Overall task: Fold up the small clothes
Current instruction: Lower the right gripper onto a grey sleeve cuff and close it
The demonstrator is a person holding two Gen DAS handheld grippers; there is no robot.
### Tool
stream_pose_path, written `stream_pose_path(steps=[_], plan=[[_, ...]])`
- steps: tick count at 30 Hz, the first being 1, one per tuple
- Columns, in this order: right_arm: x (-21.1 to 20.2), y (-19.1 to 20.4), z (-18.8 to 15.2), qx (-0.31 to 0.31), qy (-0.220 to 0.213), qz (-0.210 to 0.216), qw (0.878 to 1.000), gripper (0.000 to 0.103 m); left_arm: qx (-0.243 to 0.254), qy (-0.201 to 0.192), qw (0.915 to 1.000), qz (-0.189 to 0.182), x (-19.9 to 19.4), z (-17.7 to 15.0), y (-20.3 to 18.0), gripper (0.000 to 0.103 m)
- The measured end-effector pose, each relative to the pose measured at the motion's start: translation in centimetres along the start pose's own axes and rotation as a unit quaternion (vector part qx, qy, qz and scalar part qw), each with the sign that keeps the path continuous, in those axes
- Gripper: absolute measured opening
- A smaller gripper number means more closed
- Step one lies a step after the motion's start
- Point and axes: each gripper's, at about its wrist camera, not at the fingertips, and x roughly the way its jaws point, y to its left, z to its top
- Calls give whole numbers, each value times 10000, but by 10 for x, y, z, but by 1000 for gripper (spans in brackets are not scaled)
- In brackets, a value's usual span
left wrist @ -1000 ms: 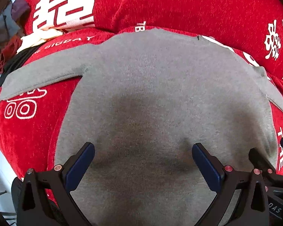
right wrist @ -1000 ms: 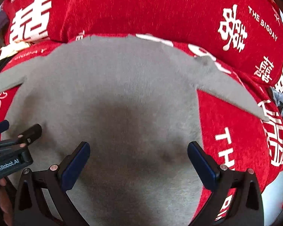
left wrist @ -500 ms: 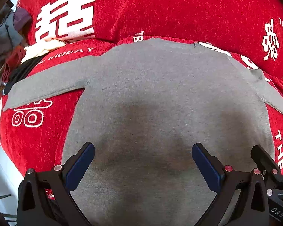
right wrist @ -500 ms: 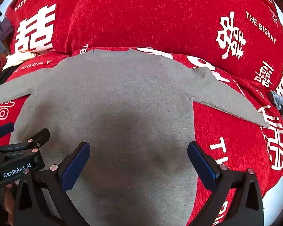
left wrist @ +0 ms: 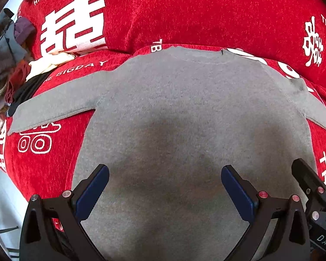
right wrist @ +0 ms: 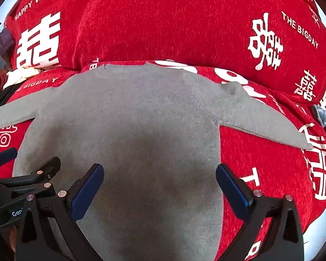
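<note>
Bright daylight; soft shadows; fisheye-warped edges

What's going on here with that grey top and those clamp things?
A person is holding a pair of tongs in each hand, getting ready to fold a small grey top. The top lies flat on a red cover printed with white lettering, both sleeves spread out to the sides. The left tongs and right tongs are both open above the lower part of the top, side by side. Neither grips any cloth, and no fold has been made yet.
</note>
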Motion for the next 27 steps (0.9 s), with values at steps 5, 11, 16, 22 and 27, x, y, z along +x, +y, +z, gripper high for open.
stream_pose_path(steps=[5, 11, 16, 22, 27], plan=[[0, -4, 11, -5, -121, -86, 9999, 102, 14, 15, 10000, 58, 2, 11, -6, 103], [0, -22, 23, 137, -248, -154, 9995, 102, 142, -90, 9998, 96, -2, 29, -24, 103], [5, -49, 29, 350, -257, -238, 9988, 102, 297, -141, 9994, 70, -3, 46, -49, 103], [12, -88, 33, 657, -244, -382, 9968, 102, 550, -226, 9982, 55, -2, 63, -88, 103], [17, -125, 35, 939, -231, -527, 9939, 102, 753, -219, 9969, 4, 4, 75, -122, 103]])
